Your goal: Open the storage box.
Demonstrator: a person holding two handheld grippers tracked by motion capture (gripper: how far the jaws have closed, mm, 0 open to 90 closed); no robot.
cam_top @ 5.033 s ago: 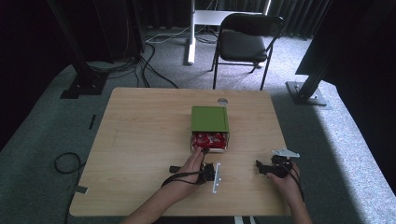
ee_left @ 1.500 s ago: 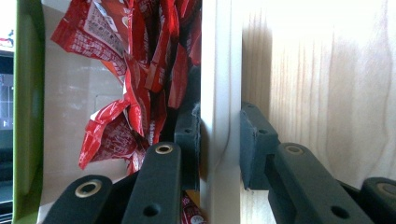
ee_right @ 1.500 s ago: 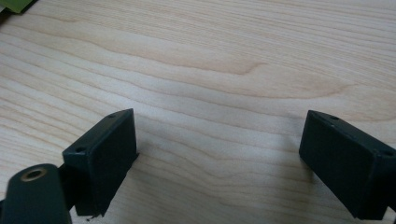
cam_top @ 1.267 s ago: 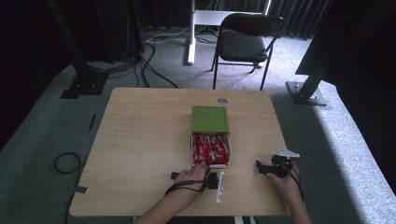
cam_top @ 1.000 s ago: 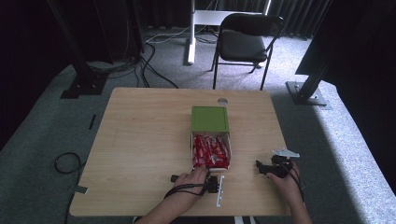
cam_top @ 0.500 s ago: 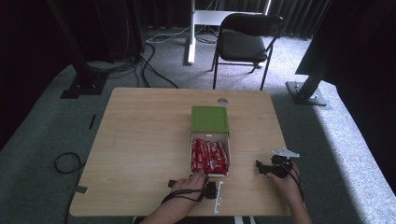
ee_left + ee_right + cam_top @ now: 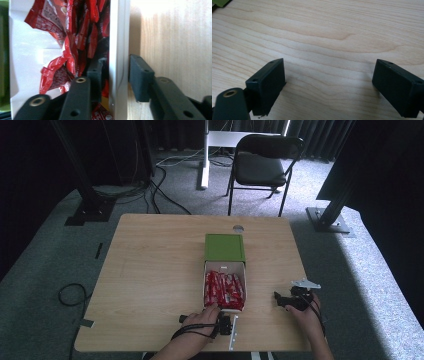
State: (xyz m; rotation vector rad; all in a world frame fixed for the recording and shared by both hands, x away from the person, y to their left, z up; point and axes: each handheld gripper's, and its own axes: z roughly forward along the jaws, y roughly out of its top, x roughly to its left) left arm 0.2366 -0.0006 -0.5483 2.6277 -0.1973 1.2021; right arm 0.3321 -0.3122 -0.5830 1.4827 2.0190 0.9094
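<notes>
Jaws of the left gripper (image 7: pixel 116 80) are seen straddling the near end wall of the white tray (image 7: pixel 119 45): one jaw inside among the red packets (image 7: pixel 75 37), the other outside over the table (image 7: pixel 172 37). A gap is visible between the outer pad and the wall, so the wall sits between the jaws but is not pressed. The jaws have just been opening, with the wall between them; the grip is judged slack.

From the left gripper (image 7: pixel 226 325) outward, the tray (image 7: pixel 224 266) is found directly on the far side, touching distance, its long axis running near-to-far across the table (image 7: pixel 150 270). Its far end is tucked in the green sleeve (image 7: pixel 225 247); most of the tray is drawn out toward the near edge, with the packets (image 7: pixel 224 290) exposed.

The right gripper (image 7: pixel 287 301) is noted resting on the table to the right of the tray, apart from it. In the right gripper view its jaws (image 7: pixel 328 87) stand wide with bare wood between them, nothing held.

Judgement: the left hand is the nearer one to the tray. Any further move is taken to turn on the tray's axis: a pull toward the near edge slides it further out; a push away slides it back under the sleeve. For picking packets, the right gripper would have to travel left.
</notes>
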